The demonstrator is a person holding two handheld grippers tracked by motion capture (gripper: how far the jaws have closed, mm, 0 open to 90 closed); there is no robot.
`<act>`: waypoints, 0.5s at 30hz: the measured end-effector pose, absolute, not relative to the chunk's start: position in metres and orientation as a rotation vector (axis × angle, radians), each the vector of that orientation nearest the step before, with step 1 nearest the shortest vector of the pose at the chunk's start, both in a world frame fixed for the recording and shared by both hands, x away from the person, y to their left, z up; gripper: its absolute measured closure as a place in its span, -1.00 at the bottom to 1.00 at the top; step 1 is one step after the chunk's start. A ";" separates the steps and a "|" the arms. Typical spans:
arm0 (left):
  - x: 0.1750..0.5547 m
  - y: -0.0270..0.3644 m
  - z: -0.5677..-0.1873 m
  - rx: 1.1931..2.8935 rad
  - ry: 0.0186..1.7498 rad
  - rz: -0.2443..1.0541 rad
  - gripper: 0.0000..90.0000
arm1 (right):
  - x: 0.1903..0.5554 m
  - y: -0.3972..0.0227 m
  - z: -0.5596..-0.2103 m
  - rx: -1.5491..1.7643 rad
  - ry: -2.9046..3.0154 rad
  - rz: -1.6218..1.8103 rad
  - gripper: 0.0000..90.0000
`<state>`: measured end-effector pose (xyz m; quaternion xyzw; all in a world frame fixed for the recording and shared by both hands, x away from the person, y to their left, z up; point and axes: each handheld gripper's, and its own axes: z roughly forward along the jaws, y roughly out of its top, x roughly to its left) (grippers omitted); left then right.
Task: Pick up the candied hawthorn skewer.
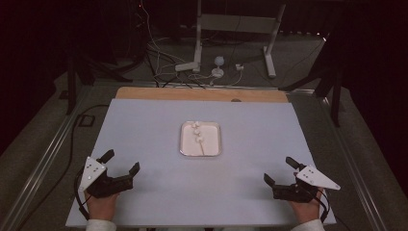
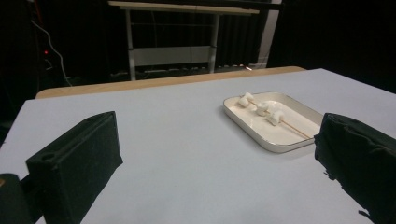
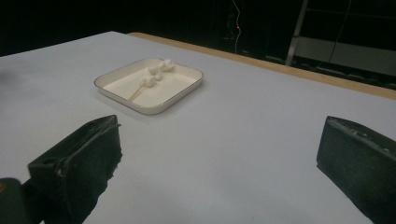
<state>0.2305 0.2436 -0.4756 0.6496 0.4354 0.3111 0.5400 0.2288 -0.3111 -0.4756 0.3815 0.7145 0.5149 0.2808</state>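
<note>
One tray (image 1: 183, 144) is sitting on the bench (image 1: 144, 192), carrying three marshmallows (image 1: 198, 139) and one wooden skewer (image 1: 201, 148); two grippers are resting nearby.

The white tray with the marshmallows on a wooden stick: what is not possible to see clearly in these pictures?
- High view: the white marshmallows in the white rectangular tray are too small to count.
- Left gripper view: the thin wooden stick enters a marshmallow; its far end is hidden.
- Right gripper view: the tray's near wall hides part of its floor.
</note>
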 end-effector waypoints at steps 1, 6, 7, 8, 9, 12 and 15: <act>0.230 0.243 -0.475 1.542 1.034 0.738 -0.98 | 0.229 -0.311 -0.476 1.015 1.911 1.383 -1.00; 0.228 0.247 -0.473 1.504 1.069 0.751 -0.97 | 0.228 -0.310 -0.477 0.989 1.896 1.401 -1.00; 0.227 0.248 -0.473 1.494 1.074 0.756 -0.97 | 0.228 -0.310 -0.477 0.988 1.896 1.401 -1.00; 0.227 0.248 -0.473 1.494 1.074 0.756 -0.97 | 0.228 -0.310 -0.477 0.988 1.896 1.401 -1.00; 0.227 0.249 -0.473 1.490 1.081 0.755 -0.97 | 0.229 -0.308 -0.478 0.992 1.905 1.400 -1.00; 0.226 0.249 -0.466 1.479 1.100 0.749 -0.97 | 0.229 -0.308 -0.478 0.997 1.909 1.400 -1.00; 0.226 0.247 -0.459 1.487 1.107 0.760 -0.97 | 0.229 -0.307 -0.478 1.013 1.915 1.393 -1.00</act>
